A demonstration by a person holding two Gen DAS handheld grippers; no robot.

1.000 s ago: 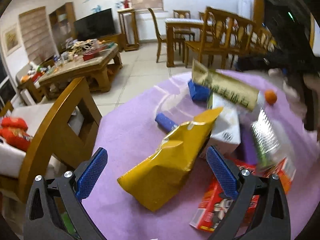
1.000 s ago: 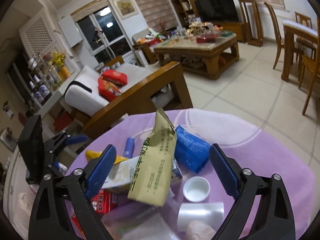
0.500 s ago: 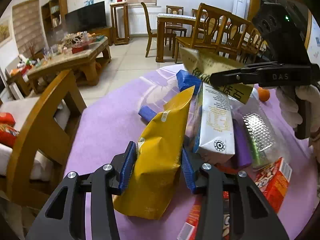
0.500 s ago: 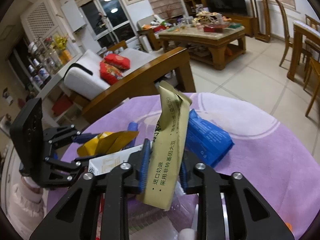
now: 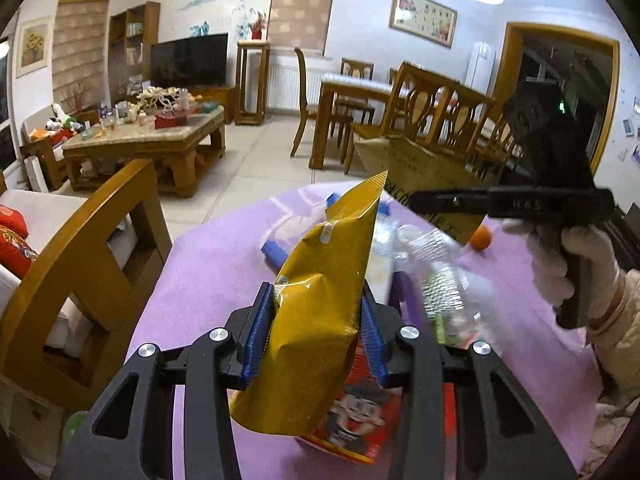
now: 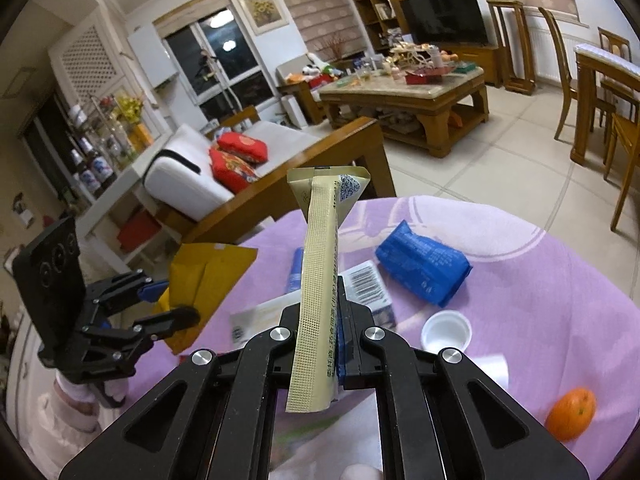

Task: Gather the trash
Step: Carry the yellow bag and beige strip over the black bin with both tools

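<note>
Left gripper (image 5: 316, 334): clamped on a crumpled yellow foil snack bag (image 5: 320, 320), lifted above the purple-covered bench (image 5: 208, 264). Right gripper (image 6: 326, 336): closed on a tall beige paper sachet (image 6: 320, 280); a blue plastic packet (image 6: 422, 268) lies at two o'clock.

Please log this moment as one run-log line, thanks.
left gripper: shut on yellow bag | right gripper: shut on beige packet | remaining: blue pack, orange

Wooden coffee table (image 5: 152, 140), television (image 6: 444, 14), white sofa (image 6: 192, 176), red cushions (image 6: 236, 156).
</note>
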